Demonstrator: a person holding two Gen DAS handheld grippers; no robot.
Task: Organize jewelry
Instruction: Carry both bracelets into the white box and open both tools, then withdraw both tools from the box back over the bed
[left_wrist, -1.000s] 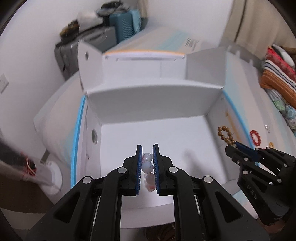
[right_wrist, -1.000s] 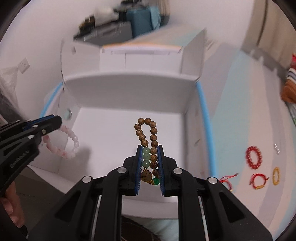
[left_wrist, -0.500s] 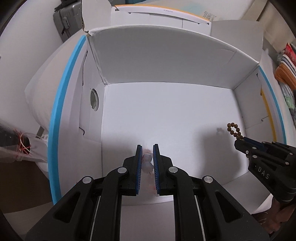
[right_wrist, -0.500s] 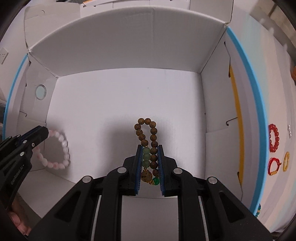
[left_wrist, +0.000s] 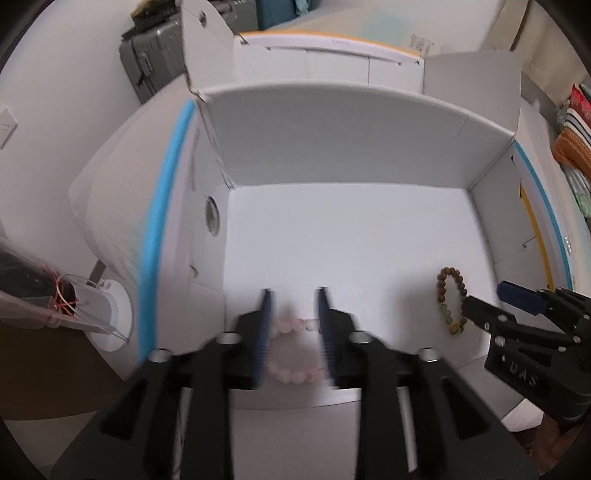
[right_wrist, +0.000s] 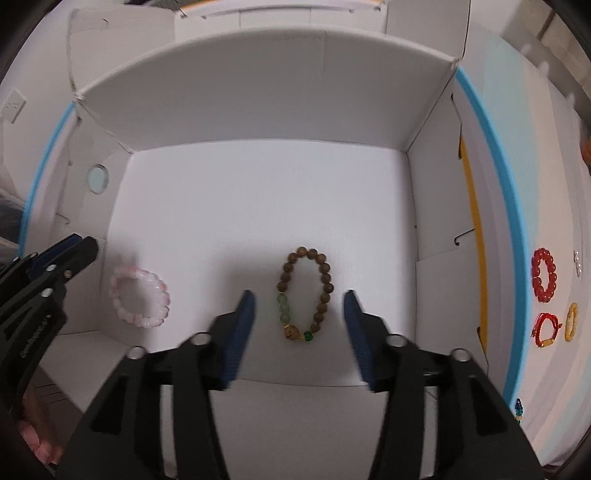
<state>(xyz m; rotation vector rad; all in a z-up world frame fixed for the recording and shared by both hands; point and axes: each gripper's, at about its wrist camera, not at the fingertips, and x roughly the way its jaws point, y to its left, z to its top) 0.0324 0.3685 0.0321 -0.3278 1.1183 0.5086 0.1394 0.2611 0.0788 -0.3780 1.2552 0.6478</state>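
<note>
A white cardboard box (right_wrist: 258, 92) lies open in front of me; it also shows in the left wrist view (left_wrist: 332, 122). A pink bead bracelet (left_wrist: 291, 352) lies on its floor between the fingers of my open left gripper (left_wrist: 293, 295); it shows in the right wrist view (right_wrist: 140, 297) too. A brown wooden bead bracelet with green beads (right_wrist: 304, 297) lies on the box floor between the fingers of my open right gripper (right_wrist: 299, 299); it also shows in the left wrist view (left_wrist: 450, 301). Neither gripper holds anything.
On the cloth right of the box lie a red bead bracelet (right_wrist: 543, 275), a red cord bracelet (right_wrist: 546, 330), a yellow ring (right_wrist: 571, 321) and a small teal piece (right_wrist: 519, 408). Suitcases (left_wrist: 162, 62) stand behind the box. A white lamp base (left_wrist: 110, 314) sits at the left.
Both grippers have opened and let go. The pink bracelet and the brown bracelet now lie on the box floor. Both grippers have drawn back a little.
</note>
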